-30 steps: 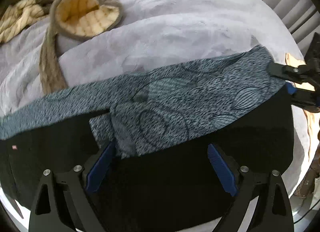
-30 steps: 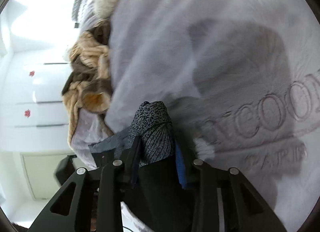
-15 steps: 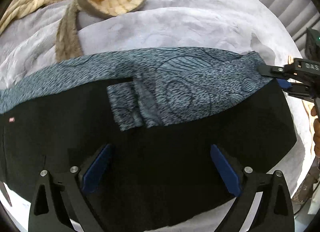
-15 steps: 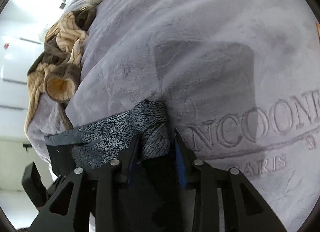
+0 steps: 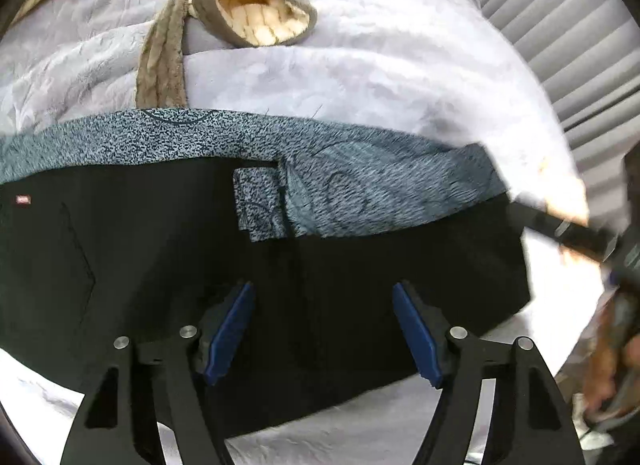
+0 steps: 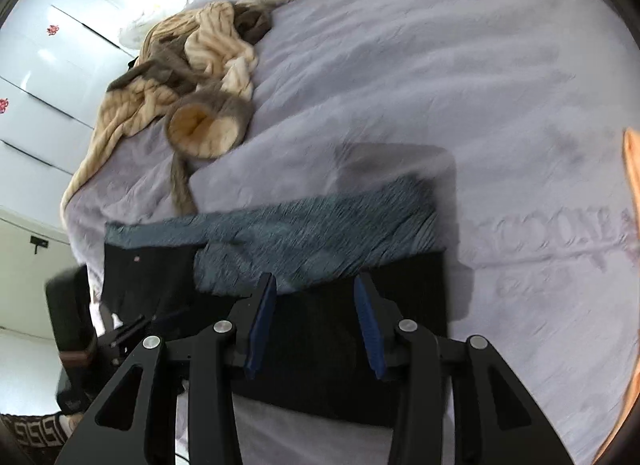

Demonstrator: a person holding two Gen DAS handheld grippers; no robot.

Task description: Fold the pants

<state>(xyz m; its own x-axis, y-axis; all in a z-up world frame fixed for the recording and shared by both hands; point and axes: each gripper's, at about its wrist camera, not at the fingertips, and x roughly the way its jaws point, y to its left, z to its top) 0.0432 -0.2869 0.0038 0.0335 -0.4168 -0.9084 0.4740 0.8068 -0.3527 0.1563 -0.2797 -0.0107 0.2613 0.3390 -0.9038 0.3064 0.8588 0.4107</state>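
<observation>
**Now both tools hang open over the pants**

Your left tool has just been closing, yet its pads still stand apart with nothing gripped, above the black pants. The pants lie flat on the lilac bed, patterned waistband turned out. Your right tool is open too, empty, over the same pants.

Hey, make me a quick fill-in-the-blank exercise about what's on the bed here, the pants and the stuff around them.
1. The black pants lie flat on a pale ____ blanket.
2. A blue-grey patterned band runs along the pants' ____ edge in both views.
3. Between the right gripper pads there is ____.
4. The beige and brown knitted garment lies ____ the pants.

Missing words: lilac; far; nothing; beyond
</observation>
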